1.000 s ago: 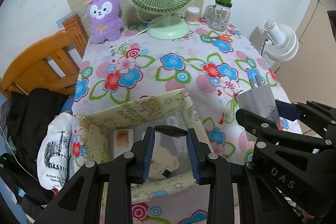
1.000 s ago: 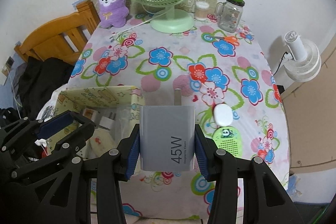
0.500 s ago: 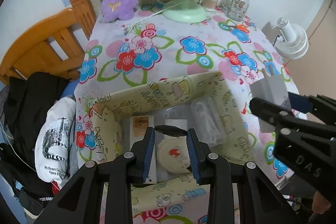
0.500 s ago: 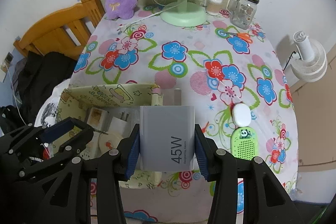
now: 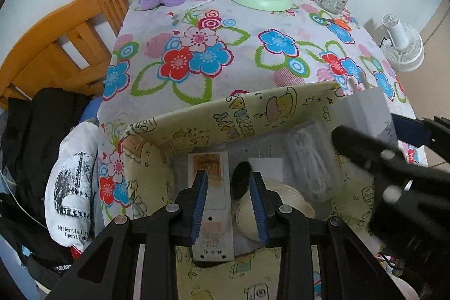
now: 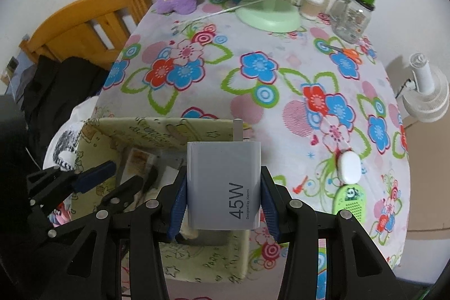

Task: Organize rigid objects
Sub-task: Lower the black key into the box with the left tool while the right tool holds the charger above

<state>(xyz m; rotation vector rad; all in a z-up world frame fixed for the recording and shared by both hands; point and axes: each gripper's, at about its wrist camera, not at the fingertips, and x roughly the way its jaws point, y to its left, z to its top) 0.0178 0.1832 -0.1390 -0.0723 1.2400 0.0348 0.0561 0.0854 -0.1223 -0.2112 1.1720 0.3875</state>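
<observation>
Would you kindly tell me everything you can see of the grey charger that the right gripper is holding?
The grey charger is a smooth, rounded block, plastic by its look, printed "45W" with a smaller line beside it on the upper face. Metal plug prongs stick out of its far end, pointing away from the camera. The right gripper is shut on it, blue pads pressing its two sides. It hangs in the air above the near right corner of the yellow-green fabric box, touching nothing else. In the left wrist view it shows blurred.

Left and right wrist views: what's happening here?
A person is tidying small items into a yellow fabric box on a flowered table. The right gripper holds a grey charger over the box's edge. The left gripper hangs over the box with a small dark object between its jaws.
</observation>
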